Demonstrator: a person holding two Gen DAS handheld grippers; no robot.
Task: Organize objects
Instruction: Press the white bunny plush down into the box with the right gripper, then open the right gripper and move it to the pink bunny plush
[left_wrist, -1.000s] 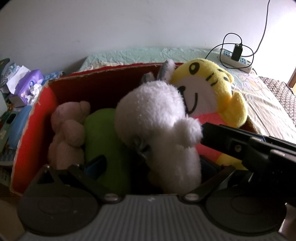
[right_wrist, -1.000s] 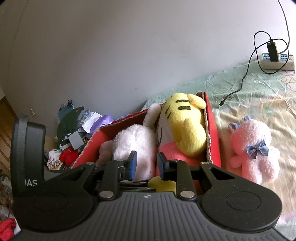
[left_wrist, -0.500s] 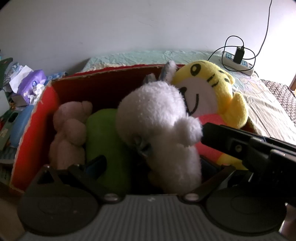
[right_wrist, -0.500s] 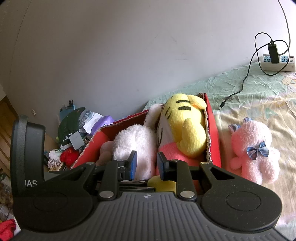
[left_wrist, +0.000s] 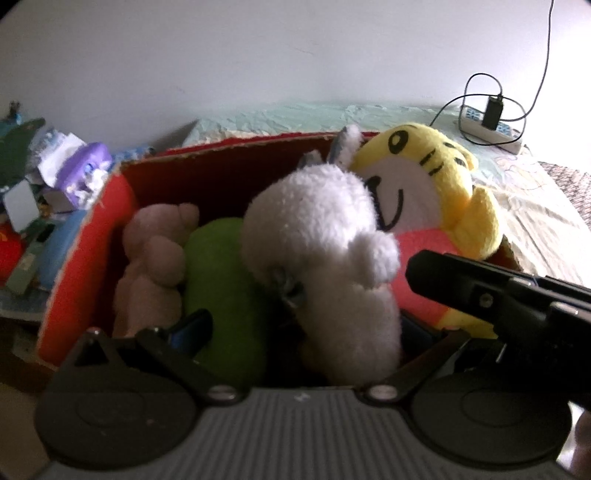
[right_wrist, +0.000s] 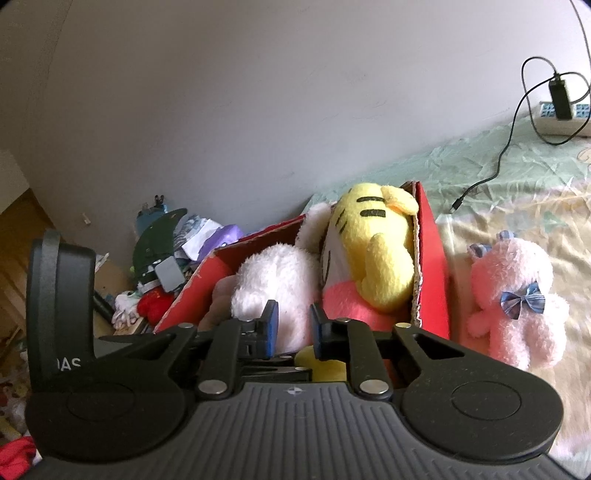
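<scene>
Left tongs (left_wrist: 299, 332) spread around the fluffy white plush toy (left_wrist: 325, 251) inside the red cardboard box (left_wrist: 85, 251), right tongs (right_wrist: 290, 328) narrowly parted (holding nothing), whose view alone shows the pink bow-tied plush (right_wrist: 517, 299) on the bed just beside the box.

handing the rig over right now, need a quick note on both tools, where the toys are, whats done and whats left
Left tool: jaws wide open around the white plush, which sits in the red box; no grip visible.
Right tool: jaws narrowly apart, holding nothing, just in front of the box.
In the box: yellow tiger, white plush, green toy, beige bear.
Done: four toys boxed.
Left: pink bear with blue bow lies on the bed, beside the box's right wall. Probably goes in next; space looks tight.
</scene>
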